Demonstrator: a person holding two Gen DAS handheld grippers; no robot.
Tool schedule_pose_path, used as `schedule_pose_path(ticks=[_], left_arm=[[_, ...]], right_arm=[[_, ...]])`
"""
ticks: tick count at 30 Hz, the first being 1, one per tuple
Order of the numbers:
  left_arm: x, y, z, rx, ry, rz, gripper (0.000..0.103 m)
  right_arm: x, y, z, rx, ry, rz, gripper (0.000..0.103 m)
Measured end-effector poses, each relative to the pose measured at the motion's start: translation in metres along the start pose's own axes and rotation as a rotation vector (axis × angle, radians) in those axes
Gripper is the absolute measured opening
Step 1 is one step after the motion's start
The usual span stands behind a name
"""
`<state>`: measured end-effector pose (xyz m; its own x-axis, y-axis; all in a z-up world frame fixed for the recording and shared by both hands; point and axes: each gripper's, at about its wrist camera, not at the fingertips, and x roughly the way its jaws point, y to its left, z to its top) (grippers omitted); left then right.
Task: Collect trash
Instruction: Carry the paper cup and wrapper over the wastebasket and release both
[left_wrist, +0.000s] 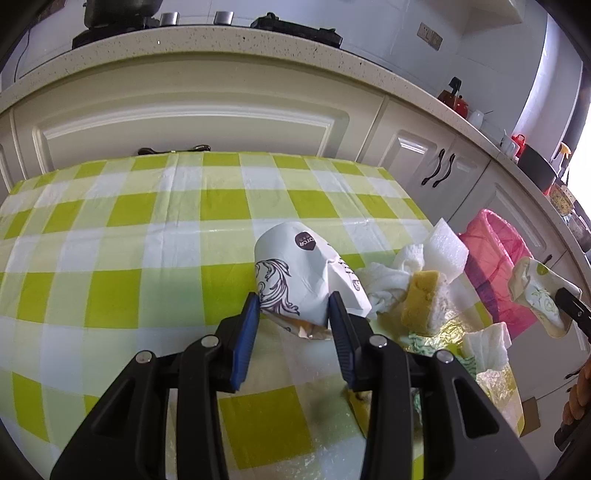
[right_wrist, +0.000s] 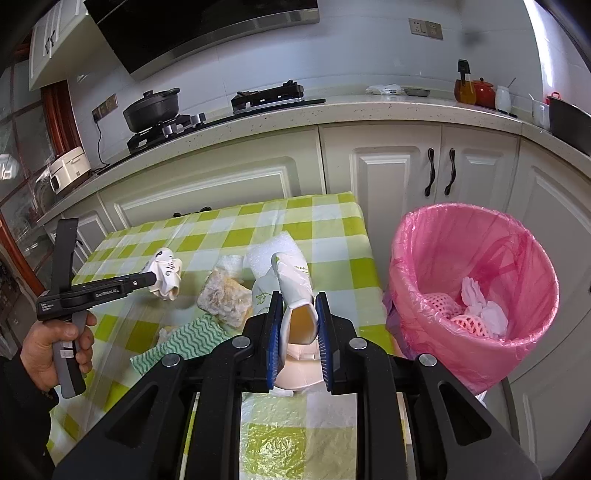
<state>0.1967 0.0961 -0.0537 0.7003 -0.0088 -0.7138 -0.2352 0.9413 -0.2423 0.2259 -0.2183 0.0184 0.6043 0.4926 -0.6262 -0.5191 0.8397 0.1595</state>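
The left gripper (left_wrist: 291, 308) had its blue fingers (left_wrist: 245, 332) clamped on a crumpled white printed paper bag (left_wrist: 295, 273) lying on the checked worktop (left_wrist: 147, 229). The right gripper (right_wrist: 297, 321) gripped a white green-printed paper cup (right_wrist: 291, 291), flattened between its fingers, held above the worktop's edge beside the pink-lined trash bin (right_wrist: 424, 266). A sponge (right_wrist: 225, 295), foam block (left_wrist: 445, 249) and tissues (left_wrist: 384, 280) lay nearby.

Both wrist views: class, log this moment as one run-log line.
left gripper: shut on crumpled paper cup | right gripper: shut on green-print paper cup | pink-lined bin: holds tissue, foam net | table pile: sponge, foam block
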Motion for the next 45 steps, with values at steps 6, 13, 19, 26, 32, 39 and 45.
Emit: schedule_pose_path(ticks=[6, 13, 19, 26, 32, 39, 45], left_arm=[[-0.025, -0.013, 0.011, 0.018, -0.056, -0.014, 0.037], [-0.051, -0.052, 0.034, 0.083, -0.123, -0.063, 0.037], [-0.055, -0.100, 0.049, 0.145, -0.146, -0.119, 0.037], [-0.044, -0.165, 0.064, 0.217, -0.154, -0.195, 0.037], [-0.021, -0.228, 0.075, 0.294, -0.143, -0.251, 0.037], [0.014, -0.293, 0.083, 0.367, -0.101, -0.303, 0.037], [0.040, -0.326, 0.088, 0.398, -0.066, -0.325, 0.037]], right_arm=[[-0.012, -0.009, 0.007, 0.017, -0.037, -0.030, 0.020], [-0.028, -0.039, 0.019, 0.058, -0.079, -0.093, 0.020], [-0.039, -0.070, 0.029, 0.087, -0.107, -0.153, 0.020], [-0.048, -0.108, 0.042, 0.131, -0.149, -0.231, 0.020], [-0.042, -0.134, 0.050, 0.152, -0.160, -0.300, 0.020], [-0.025, -0.168, 0.052, 0.198, -0.132, -0.333, 0.020], [-0.018, -0.193, 0.054, 0.236, -0.118, -0.332, 0.020]])
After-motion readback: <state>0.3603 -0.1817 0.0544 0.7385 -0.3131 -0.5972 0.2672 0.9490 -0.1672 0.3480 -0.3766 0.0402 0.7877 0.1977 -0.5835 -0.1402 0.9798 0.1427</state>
